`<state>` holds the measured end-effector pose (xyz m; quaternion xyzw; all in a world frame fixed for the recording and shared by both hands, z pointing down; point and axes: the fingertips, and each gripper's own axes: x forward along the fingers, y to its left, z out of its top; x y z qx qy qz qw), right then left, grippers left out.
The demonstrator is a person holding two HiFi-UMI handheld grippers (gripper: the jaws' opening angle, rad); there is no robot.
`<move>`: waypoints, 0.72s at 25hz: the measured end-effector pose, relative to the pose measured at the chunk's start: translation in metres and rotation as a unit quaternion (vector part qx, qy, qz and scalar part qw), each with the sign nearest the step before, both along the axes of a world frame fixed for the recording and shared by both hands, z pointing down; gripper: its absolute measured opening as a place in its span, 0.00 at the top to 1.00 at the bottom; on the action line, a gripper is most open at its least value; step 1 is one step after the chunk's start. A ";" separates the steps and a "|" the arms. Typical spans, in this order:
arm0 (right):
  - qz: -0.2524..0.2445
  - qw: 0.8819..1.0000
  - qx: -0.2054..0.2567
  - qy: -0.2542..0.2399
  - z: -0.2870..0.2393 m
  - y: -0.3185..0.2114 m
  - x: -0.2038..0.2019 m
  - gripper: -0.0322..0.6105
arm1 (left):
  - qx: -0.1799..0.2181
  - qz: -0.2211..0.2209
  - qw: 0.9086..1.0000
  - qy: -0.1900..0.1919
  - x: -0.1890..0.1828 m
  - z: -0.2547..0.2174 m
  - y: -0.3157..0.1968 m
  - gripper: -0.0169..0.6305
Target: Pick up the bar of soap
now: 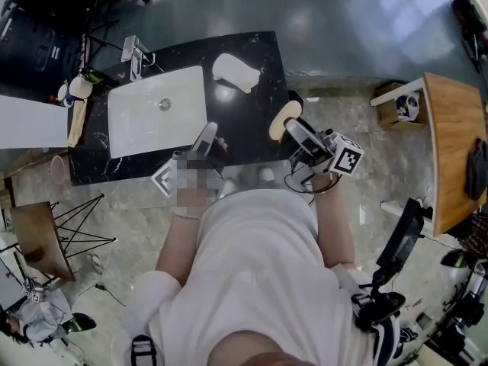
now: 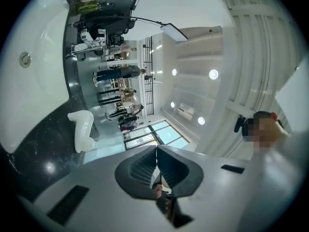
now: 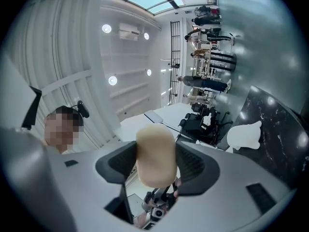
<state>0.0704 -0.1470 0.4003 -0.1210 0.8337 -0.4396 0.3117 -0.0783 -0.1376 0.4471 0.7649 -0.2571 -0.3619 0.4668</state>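
Observation:
A cream oval bar of soap (image 3: 155, 156) sits clamped between the dark pads of my right gripper (image 3: 155, 163), which is shut on it. In the head view the bar of soap (image 1: 284, 119) is held up over the right end of the black marble counter (image 1: 259, 136), with the right gripper (image 1: 293, 128) behind it. My left gripper (image 2: 157, 161) has its jaws pressed together with nothing between them. In the head view the left gripper (image 1: 206, 137) hovers over the counter's front edge, below the white sink basin (image 1: 137, 124).
A white soap dish (image 1: 235, 72) lies on the counter to the right of the basin. A chrome tap (image 1: 134, 54) stands behind the sink. A rolled towel (image 1: 77, 122) and cup (image 1: 80, 87) rest at the counter's left end. A wooden table (image 1: 450, 143) stands at far right.

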 end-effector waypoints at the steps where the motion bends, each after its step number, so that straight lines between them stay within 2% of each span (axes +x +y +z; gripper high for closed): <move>1: -0.001 1.000 0.001 0.001 0.000 0.000 -0.001 0.55 | 0.000 0.000 1.000 0.000 0.000 0.000 0.000 0.96; 18: -0.014 1.000 0.002 -0.002 -0.005 -0.003 -0.011 0.55 | 0.000 -0.009 1.000 0.000 -0.006 -0.004 -0.001 0.96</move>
